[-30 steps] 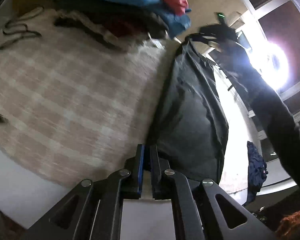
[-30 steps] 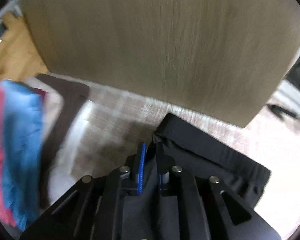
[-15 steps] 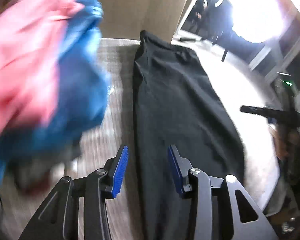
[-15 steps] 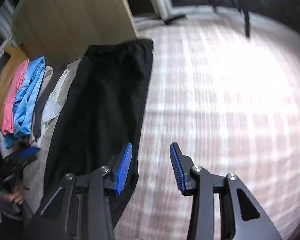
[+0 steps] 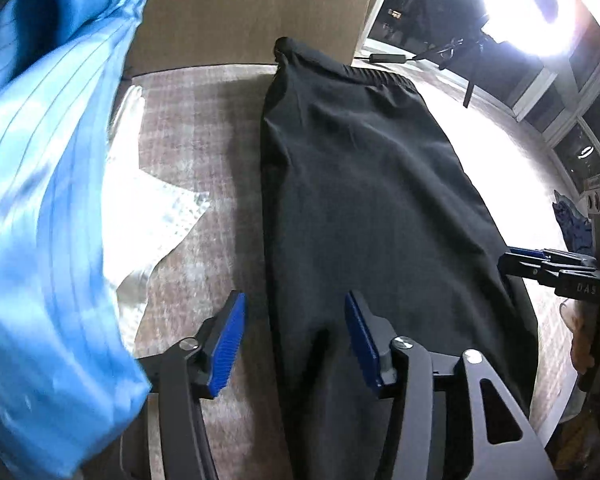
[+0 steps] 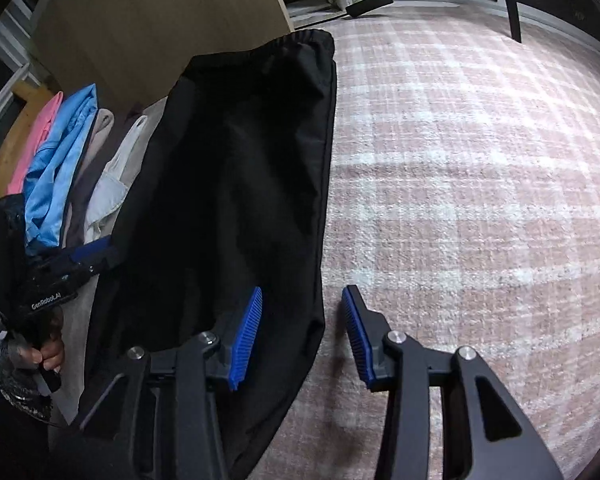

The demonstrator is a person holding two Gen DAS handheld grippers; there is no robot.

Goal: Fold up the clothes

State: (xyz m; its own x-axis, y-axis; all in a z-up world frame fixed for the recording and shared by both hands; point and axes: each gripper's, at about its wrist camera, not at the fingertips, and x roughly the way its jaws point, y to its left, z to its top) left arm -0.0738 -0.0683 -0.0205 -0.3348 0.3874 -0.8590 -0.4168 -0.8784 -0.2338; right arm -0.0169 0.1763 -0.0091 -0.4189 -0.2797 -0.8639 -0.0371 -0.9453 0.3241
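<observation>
A black garment with an elastic waistband (image 5: 364,184) lies flat and lengthwise on the pink checked cover (image 6: 480,184); it also shows in the right wrist view (image 6: 228,184). My left gripper (image 5: 294,340) is open and empty over the garment's left edge near its lower end. My right gripper (image 6: 302,330) is open and empty over the garment's right edge. Each gripper shows in the other's view: the right one at the garment's right side (image 5: 540,264), the left one at its left side (image 6: 76,264).
A pile of clothes lies left of the garment: blue (image 5: 44,208), pink (image 6: 36,140), white (image 6: 112,184) and grey pieces. A wooden headboard (image 5: 252,8) stands at the far end. A power strip (image 6: 370,2) and chair legs stand beyond the cover.
Both grippers were shut on the garment and held it up a second ago. They have let go, and the garment now lies flat. Both grippers hover open over its lower end.
</observation>
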